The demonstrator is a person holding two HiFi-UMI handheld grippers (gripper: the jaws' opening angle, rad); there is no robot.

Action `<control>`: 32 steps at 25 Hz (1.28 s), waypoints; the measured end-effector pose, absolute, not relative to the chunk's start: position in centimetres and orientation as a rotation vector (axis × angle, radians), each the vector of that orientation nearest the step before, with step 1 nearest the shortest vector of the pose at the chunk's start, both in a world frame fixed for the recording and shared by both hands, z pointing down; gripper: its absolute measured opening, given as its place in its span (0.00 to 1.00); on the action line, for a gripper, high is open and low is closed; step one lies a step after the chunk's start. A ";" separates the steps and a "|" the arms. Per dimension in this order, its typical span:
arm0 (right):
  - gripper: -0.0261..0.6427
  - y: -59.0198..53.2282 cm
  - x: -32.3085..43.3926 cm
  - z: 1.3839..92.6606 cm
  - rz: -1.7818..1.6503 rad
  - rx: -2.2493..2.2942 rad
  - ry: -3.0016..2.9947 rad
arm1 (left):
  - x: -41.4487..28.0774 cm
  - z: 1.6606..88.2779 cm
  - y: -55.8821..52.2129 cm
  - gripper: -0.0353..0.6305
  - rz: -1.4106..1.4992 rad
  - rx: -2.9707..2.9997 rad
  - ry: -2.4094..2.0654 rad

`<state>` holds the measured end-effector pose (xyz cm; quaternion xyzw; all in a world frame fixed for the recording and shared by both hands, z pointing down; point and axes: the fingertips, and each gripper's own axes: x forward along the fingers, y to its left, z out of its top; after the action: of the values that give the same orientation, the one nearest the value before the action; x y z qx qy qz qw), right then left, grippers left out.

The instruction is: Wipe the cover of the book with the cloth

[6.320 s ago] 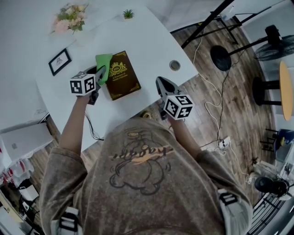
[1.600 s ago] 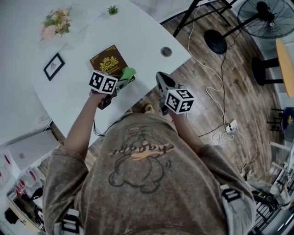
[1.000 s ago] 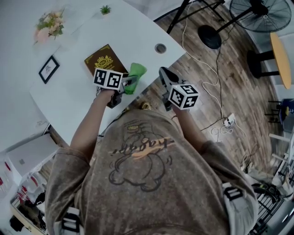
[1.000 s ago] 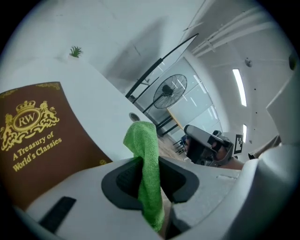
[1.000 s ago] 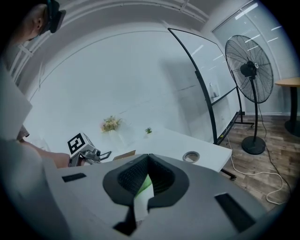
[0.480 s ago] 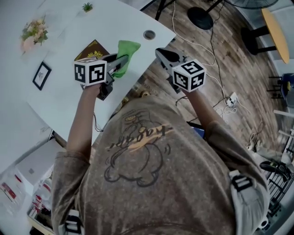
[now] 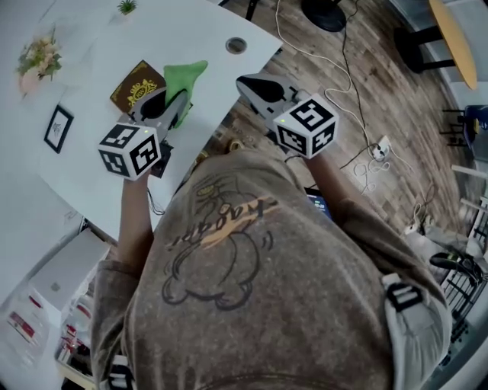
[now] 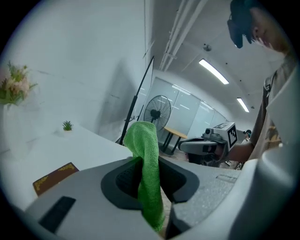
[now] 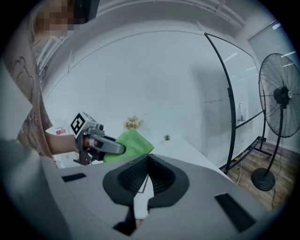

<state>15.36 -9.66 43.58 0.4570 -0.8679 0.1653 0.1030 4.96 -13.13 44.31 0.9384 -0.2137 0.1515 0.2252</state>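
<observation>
The brown book point(image 7: 136, 82) with gold ornament lies on the white table point(image 7: 84, 171); its corner also shows in the left gripper view as the book point(image 8: 55, 177). My left gripper point(image 7: 180, 101) is lifted above the table just right of the book and is shut on the green cloth point(image 7: 184, 78). That cloth point(image 8: 149, 173) hangs pinched between the jaws and stands up past them. My right gripper point(image 7: 245, 82) hovers off the table's near edge, jaws closed with nothing in them. From the right gripper point(image 9: 148, 160) I see the left gripper point(image 9: 101, 144) and the cloth point(image 9: 133, 142).
On the table are a framed picture point(image 7: 58, 128), a flower bouquet point(image 7: 38, 57), a tiny potted plant point(image 7: 126, 6) and a round cable hole point(image 7: 236, 45). A standing fan point(image 9: 280, 101) and cables point(image 7: 366, 164) are on the wooden floor to the right.
The left gripper has lifted the cloth off the book's cover and carried it up and right. The right gripper has risen too. The camera has swung, so the table sits further up and left.
</observation>
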 end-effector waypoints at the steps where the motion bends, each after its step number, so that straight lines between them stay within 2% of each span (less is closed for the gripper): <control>1: 0.04 -9.8 15.2 43.3 0.472 1.354 -2.583 | 4.7 44.1 -13.3 0.17 0.379 2.605 -0.619; 6: 0.04 -10.6 14.4 42.6 0.358 1.351 -2.648 | 3.2 42.8 -14.3 0.17 0.188 2.681 -0.790; 14: 0.04 -12.0 13.6 43.4 0.309 1.413 -2.687 | 0.8 43.0 -15.2 0.17 0.061 2.718 -0.959; 32: 0.03 -13.7 12.4 45.7 0.386 1.502 -2.672 | -3.1 44.6 -16.3 0.17 0.009 2.645 -1.143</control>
<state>12.36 -13.73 45.72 0.4860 -0.8646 0.1248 0.0264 -3.05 -16.31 44.61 0.9102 -0.3933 0.0032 0.1296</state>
